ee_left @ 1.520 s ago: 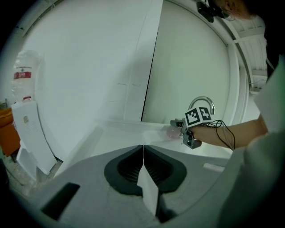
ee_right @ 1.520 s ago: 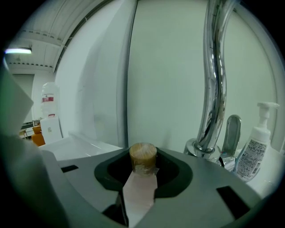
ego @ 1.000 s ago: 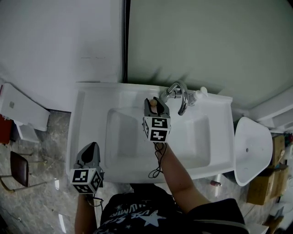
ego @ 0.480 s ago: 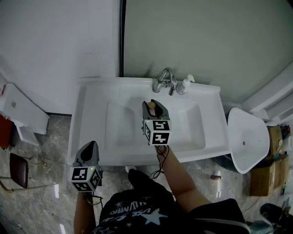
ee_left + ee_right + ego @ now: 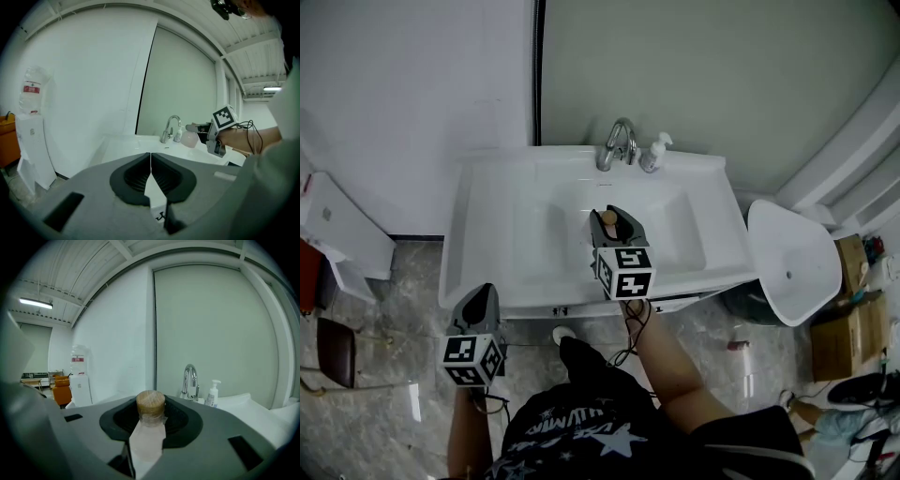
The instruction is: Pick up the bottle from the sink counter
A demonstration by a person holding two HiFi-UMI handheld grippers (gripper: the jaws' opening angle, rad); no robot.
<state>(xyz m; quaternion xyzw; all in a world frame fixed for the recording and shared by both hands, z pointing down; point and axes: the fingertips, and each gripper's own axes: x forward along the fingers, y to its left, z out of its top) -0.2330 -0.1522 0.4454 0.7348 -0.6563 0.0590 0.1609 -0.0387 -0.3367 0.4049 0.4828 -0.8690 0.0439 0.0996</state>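
"Where's the bottle?"

"Head view: my right tongs [image 5: 617, 223] pinch the small clear plastic bottle with the wooden cap [image 5: 608, 218] over the white sink [image 5: 487, 244]."

"Left view?"

"My left tongs [image 5: 150, 161] are closed, empty. Right view: I should squeeze firmly, so nothing slips."

The bottle [image 5: 150, 437] in your right gripper [image 5: 617, 217] has a pale, cloudy body, perhaps faintly pink, though the tint is hard to judge, and a tan, wood-grained cap; that gripper is grey with black pads [image 5: 183, 420], its cube [image 5: 623, 272] patterned in black and white squares; your left gripper [image 5: 483, 300] wears the same grey, black and white; the sink [image 5: 487, 234] is white, the faucet [image 5: 617, 145] shiny silver; the wall [image 5: 412, 84] is white on one panel, grey-green on the other; the floor [image 5: 384, 375] is grey with marble veining; your shirt [image 5: 572, 441] is black with white stars.
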